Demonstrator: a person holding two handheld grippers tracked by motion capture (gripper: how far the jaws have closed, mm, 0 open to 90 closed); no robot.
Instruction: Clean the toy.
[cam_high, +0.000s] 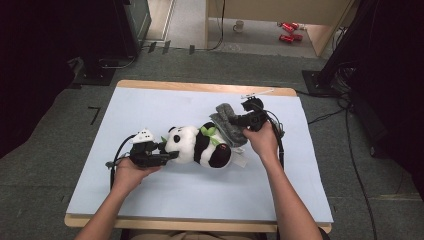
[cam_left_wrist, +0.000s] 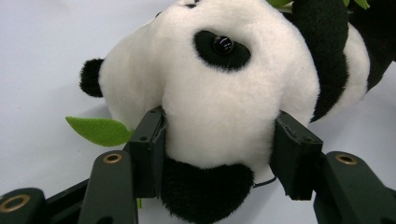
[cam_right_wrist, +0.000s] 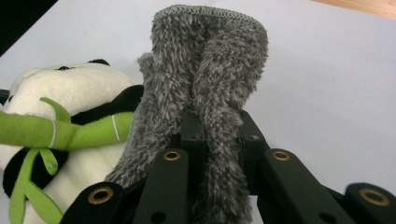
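Note:
A black and white plush panda (cam_high: 200, 146) lies on its side on the pale blue mat (cam_high: 165, 107), holding a green bamboo sprig (cam_right_wrist: 70, 133). My left gripper (cam_high: 167, 155) is shut on the panda's head (cam_left_wrist: 215, 93), its jaws pressed into the white fur on both sides. A fuzzy grey sock (cam_high: 230, 125) lies against the panda's lower body. My right gripper (cam_high: 239, 120) is shut on that grey sock (cam_right_wrist: 205, 74), pinching a fold of it between the jaws.
The mat covers a wooden table (cam_high: 200, 87) with its far edge showing. Cables (cam_high: 350, 150) run over the carpet at the right. Black stands (cam_high: 100, 70) and red cans (cam_high: 287, 32) sit on the floor beyond the table.

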